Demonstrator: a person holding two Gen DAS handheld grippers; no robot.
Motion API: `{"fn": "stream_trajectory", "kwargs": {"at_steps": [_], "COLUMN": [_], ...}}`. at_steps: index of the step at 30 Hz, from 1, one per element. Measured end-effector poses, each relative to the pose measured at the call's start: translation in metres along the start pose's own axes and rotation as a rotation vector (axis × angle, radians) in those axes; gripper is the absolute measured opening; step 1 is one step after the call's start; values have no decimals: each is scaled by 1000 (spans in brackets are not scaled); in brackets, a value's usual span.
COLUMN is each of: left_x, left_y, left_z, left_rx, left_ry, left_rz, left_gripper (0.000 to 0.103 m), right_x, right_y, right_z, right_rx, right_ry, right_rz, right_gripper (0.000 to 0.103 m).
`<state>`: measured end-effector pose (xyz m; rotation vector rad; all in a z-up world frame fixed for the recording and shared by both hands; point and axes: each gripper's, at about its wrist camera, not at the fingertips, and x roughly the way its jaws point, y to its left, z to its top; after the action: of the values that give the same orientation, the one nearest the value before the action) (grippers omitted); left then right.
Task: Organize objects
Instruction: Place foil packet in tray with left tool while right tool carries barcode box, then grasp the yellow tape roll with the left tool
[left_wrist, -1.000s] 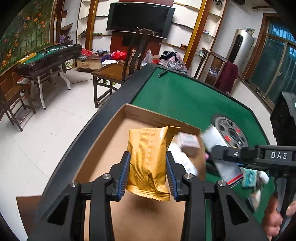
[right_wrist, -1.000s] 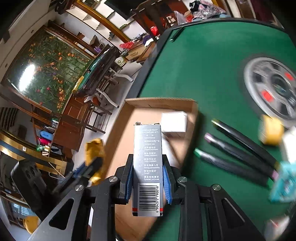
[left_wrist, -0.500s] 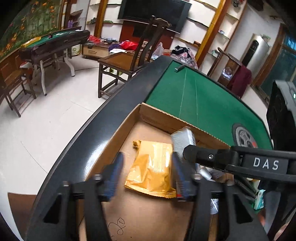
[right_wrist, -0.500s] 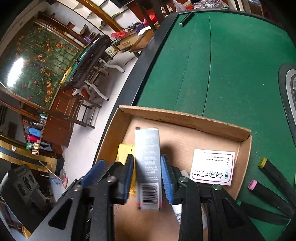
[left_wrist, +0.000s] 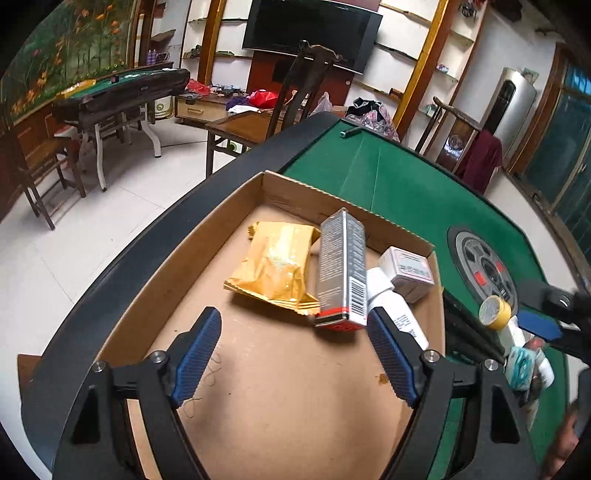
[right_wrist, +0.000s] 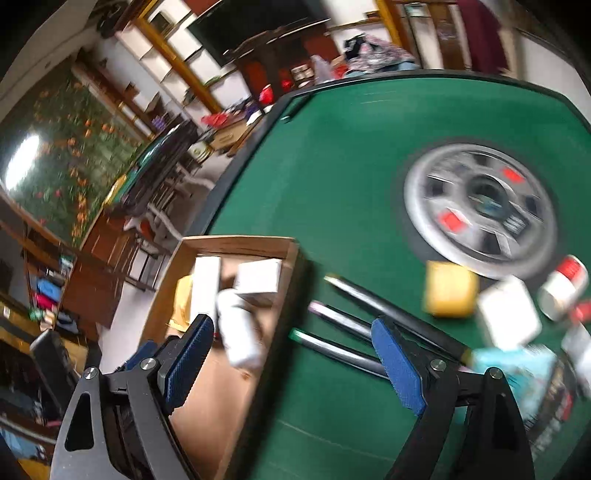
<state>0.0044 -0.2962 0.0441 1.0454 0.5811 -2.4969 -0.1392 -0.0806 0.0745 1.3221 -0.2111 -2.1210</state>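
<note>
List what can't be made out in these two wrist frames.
- Right wrist view: motion blur smears the small items on the green felt; labels unreadable.
- Left wrist view: white bottle in the cardboard box partly hidden behind the silver carton and a left gripper finger.
- Left wrist view: right gripper blurred, cut by the frame edge.
- Both views: carton print too small to read.

Inside the brown cardboard box (left_wrist: 207, 236) lay a gold packet (left_wrist: 275, 271) and a grey carton (left_wrist: 341, 266); beside the box, green felt (left_wrist: 406, 195) and a blurred, probably yellow tape roll (right_wrist: 448, 290).
</note>
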Motion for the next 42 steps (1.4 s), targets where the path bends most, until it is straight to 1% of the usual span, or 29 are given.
{"fn": "stream_trajectory", "kwargs": {"at_steps": [4, 7, 10, 12, 13, 14, 15, 16, 17, 18, 19, 21, 22, 23, 25, 27, 30, 31, 32, 33, 34, 35, 36, 37, 38, 39, 40, 41, 42], "left_x": [-2, -14, -30, -40, -43, -44, -41, -35, -29, -21, -16, -2, 3, 10, 26, 40, 56, 62, 71, 73, 76, 78, 79, 77, 75, 75, 73, 72, 70], "left_y": [-4, -10, -26, -46, -62, -73, -88, -106, -117, -132, -143, -167, -174, -182, -197, -209, -222, -223, -225, -226, -229, -234, -240, -250, -262, -269, -281, -289, -295], "left_z": [-6, -3, -3, -5, -10, -14, -19, -26, -29, -35, -39, -46, -47, -48, -50, -48, -42, -42, -41, -38, -38, -38, -39, -43, -47, -50, -57, -62, -65], "left_rx": [9, 42, 55, 100, 141, 171, 203, 233, 242, 251, 255, 269, 271, 274, 282, 294, 310, 313, 303, 286, 291, 300, 322, 370, 427, 462, 525, 565, 593], "left_ry": [7, -39, -65, -85, -88, -82, -62, -21, -1, 33, 46, 76, 86, 99, 126, 116, 122, 144, 175, 164, 172, 182, 185, 175, 169, 168, 169, 178, 188], "left_rz": [12, 28, 17, 4, -1, -5, -10, -28, -38, -44, -32, 20, 30, 44, 110, 185, 225, 220, 198, 167, 141, 103, 64, 35, 1, -20, -45, -69, -100], "left_gripper": [81, 81, 81, 84, 87, 87, 87, 87, 87, 87, 87, 87, 87, 87, 87, 87, 87, 87, 87, 87, 86, 81, 79, 71, 67, 63, 56, 51, 48], "right_x": [-34, -62, -89, -104, -109, -113, -114, -115, -113, -111, -110, -112, -112, -114, -116, -120, -125, -126, -126, -127, -127, -128, -129, -129, -128, -127, -127, -126, -126], "right_y": [-37, -63, -88, -108, -118, -131, -140, -150, -160, -166, -173, -180, -182, -187, -193, -200, -201, -200, -200, -200, -201, -201, -202, -203, -204, -207, -209, -212, -213], "right_z": [-24, -40, -45, -45, -45, -46, -45, -45, -43, -43, -42, -42, -43, -44, -46, -45, -46, -46, -47, -47, -47, -47, -47, -47, -47, -47, -47, -47, -48], "right_rx": [23, 16, -2, 5, 12, 22, 28, 33, 39, 41, 40, 38, 37, 41, 57, 82, 94, 95, 98, 102, 105, 110, 118, 124, 133, 143, 152, 164, 172], "right_ry": [-39, -81, -136, -191, -220, -255, -274, -289, -306, -313, -321, -336, -345, -355, -364, -354, -368, -369, -370, -371, -370, -370, -371, -370, -364, -356, -350, -343, -340], "right_rz": [-9, -43, -112, -175, -207, -253, -278, -302, -333, -346, -353, -363, -360, -350, -328, -280, -238, -227, -217, -209, -204, -197, -192, -190, -185, -177, -172, -168, -167], "right_gripper": [91, 91, 93, 94, 94, 95, 95, 95, 95, 95, 95, 94, 94, 95, 95, 95, 95, 95, 95, 95, 95, 95, 95, 95, 95, 96, 96, 96, 96]}}
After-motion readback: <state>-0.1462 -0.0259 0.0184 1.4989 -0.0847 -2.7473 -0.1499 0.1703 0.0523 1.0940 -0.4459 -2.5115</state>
